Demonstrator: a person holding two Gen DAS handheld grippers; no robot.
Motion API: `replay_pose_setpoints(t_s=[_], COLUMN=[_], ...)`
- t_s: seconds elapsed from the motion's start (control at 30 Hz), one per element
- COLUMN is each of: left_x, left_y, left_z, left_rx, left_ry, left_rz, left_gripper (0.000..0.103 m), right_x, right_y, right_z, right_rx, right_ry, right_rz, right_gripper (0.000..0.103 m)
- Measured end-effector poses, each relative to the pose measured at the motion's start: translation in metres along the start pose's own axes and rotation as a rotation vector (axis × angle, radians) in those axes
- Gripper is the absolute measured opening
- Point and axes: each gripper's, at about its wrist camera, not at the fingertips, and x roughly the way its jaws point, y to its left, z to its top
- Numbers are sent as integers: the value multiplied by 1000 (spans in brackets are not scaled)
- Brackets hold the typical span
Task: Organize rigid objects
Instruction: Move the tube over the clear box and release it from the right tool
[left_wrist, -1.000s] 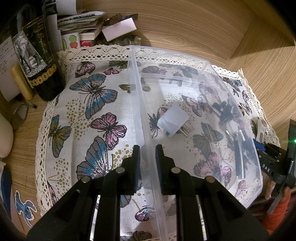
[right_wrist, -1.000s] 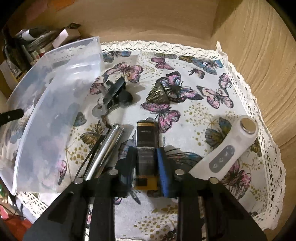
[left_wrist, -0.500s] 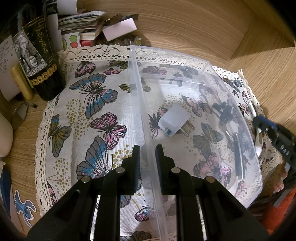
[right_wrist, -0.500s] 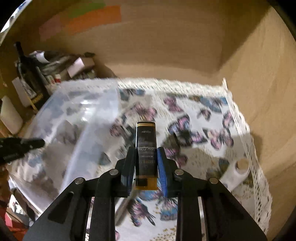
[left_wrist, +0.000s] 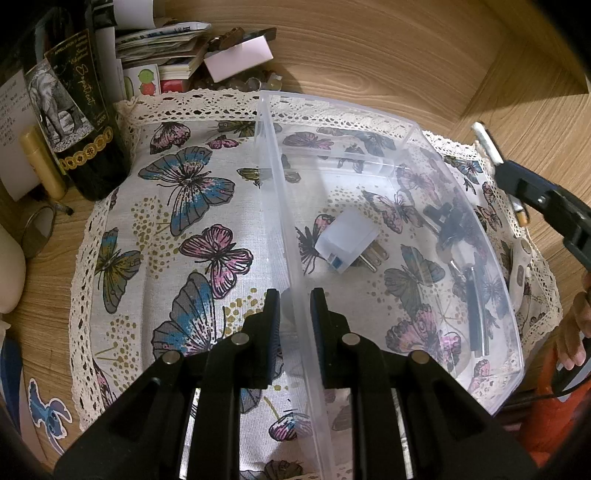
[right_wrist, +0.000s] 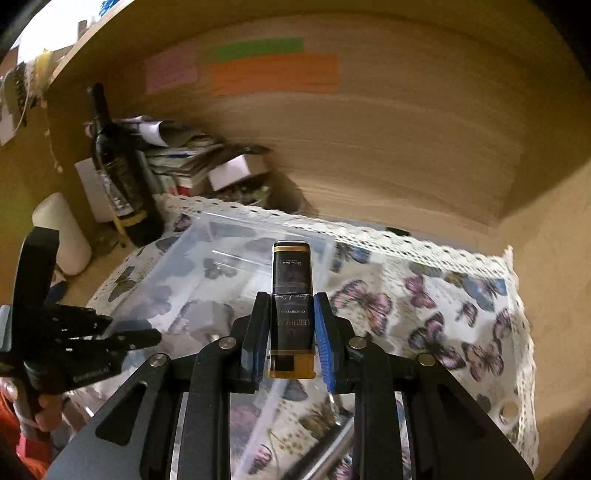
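Note:
My left gripper (left_wrist: 294, 301) is shut on the left wall of a clear plastic bin (left_wrist: 461, 206) that stands on a butterfly cloth. A white plug adapter (left_wrist: 345, 240) lies inside the bin. Keys and dark pens (left_wrist: 474, 295) show through its right wall. My right gripper (right_wrist: 290, 306) is shut on a black and gold box (right_wrist: 291, 284), held in the air above the bin (right_wrist: 236, 236). The right gripper also shows at the right edge of the left wrist view (left_wrist: 517, 184). The left gripper shows at the left of the right wrist view (right_wrist: 147, 338).
A dark wine bottle (left_wrist: 74, 110), stacked papers (left_wrist: 162, 40) and a white box (left_wrist: 240, 59) stand at the back left. A white handheld device (left_wrist: 521, 258) lies right of the bin. Wooden walls (right_wrist: 369, 147) close in the back and right.
My right gripper has lifted the black and gold box off the cloth and carried it up and left, over the bin. My left gripper has kept hold of the bin wall.

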Motion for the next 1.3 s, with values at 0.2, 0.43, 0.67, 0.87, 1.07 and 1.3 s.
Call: replay_pose_setpoints(t_s=[0.2,0.43,0.67,0.87,1.07,1.3], left_x=[0,0,0,0,0,0], left_y=[0,0,0,0,0,-1], left_z=[0,0,0,0,0,2], left_rx=[0,0,1,0,1,1], left_ry=[0,0,0,-1,-1,-2], left_rz=[1,0,1,0,0,-1], left_gripper=[17,17,17,17,17,17], right_x=[27,57,72,70,49,12], right_y=[12,21,29,27,17,-6], right_z=[5,5,6,7,11,3], right_rx=[-40,-64,-95,-85,-51,3], right_ry=[67,167,211,205,148,78], right_rz=[43,66,67,73,47,-25], right_gripper=[22,22,22,29,33,37])
